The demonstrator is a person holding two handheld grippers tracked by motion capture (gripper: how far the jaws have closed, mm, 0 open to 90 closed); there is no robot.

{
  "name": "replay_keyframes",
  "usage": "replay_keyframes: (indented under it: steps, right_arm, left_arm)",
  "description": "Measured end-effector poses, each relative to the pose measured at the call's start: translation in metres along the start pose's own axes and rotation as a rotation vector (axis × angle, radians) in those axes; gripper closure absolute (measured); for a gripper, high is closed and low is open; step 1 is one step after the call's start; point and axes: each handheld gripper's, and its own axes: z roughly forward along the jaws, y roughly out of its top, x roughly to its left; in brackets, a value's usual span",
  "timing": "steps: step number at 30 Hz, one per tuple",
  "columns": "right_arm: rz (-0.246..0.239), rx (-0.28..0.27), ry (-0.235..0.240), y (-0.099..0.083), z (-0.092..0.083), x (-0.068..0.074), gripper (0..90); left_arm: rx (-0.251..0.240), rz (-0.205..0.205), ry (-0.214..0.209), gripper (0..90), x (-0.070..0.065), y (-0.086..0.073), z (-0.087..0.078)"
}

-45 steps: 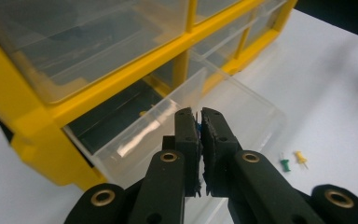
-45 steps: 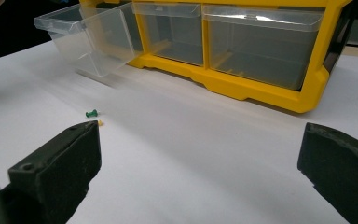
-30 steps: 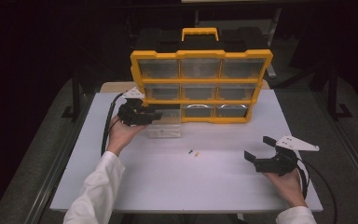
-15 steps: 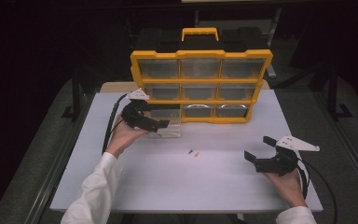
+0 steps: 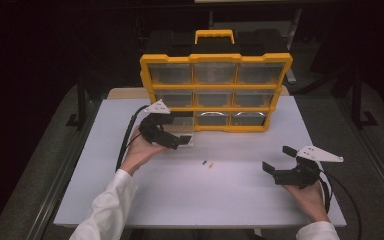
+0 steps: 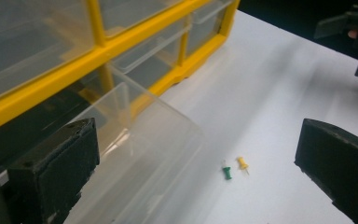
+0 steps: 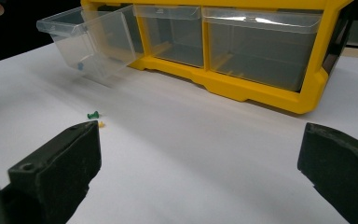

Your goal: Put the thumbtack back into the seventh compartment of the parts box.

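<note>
A yellow organizer (image 5: 215,87) with clear drawers stands upright at the far side of the white table (image 5: 230,200). Its bottom left drawer (image 6: 135,154) is pulled out toward the near side and tilts a little down at the front. The left gripper (image 5: 180,141) is just beside this drawer. Its jaws have just been opening and now stand wide apart, released, and they press on nothing. One jaw is close to the drawer's near wall. The right gripper (image 5: 280,162) rests low at the near right of the table, well apart from the organizer, with its jaws also spread wide and holding nothing. A green pin (image 6: 226,172) and a yellow pin (image 6: 242,164) lie just beside each other on the table between the two grippers.
</note>
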Motion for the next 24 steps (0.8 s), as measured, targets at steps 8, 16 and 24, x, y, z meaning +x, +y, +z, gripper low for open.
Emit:
replay_keyframes:
  steps: [8,16,24]
  right_arm:
    - [0.003,0.003,0.002,0.000,0.000,0.001,0.0]
    - [0.004,0.004,0.004,0.000,0.000,0.001,0.0]
    - [0.003,0.003,0.005,0.000,0.000,0.001,0.0]
  left_arm:
    - [0.012,0.034,-0.013,0.0,-0.016,-0.001,0.009]
    - [0.026,0.065,-0.030,0.0,-0.030,-0.003,0.019]
    - [0.052,0.084,-0.047,0.0,-0.043,-0.008,0.033]
